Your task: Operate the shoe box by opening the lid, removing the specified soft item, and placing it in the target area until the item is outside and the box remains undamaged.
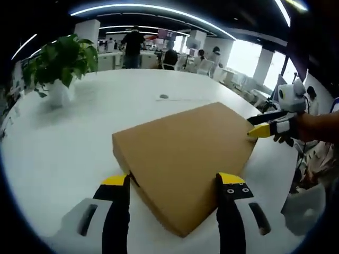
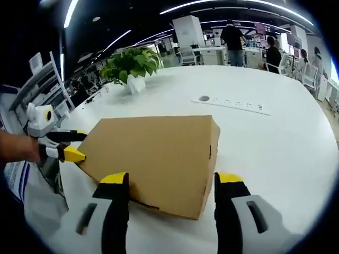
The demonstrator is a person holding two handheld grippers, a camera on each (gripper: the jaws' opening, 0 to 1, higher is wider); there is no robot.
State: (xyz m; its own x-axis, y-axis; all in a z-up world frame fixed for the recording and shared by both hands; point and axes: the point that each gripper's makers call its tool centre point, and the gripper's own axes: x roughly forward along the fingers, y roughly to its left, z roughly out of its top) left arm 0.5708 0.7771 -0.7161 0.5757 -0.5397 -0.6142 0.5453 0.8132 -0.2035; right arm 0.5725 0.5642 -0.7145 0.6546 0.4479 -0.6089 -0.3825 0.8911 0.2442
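Both grippers, left gripper (image 1: 174,182) and right gripper (image 2: 172,181), jaws apart, are flanking the closed cardboard shoe box (image 1: 183,159) on the white table (image 1: 79,132); lifting its lid likely comes next.

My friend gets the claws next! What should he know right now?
Left claw: open, jaws on either side of the shoe box's near corner.
Right claw: open, at the opposite corner; its yellow tips nearly touch the cardboard.
Shoe box: closed, flat on the white table, looks undamaged.
Done: claws lined up at the box.
Left: lift the lid, take the soft item out, put it in the target area.
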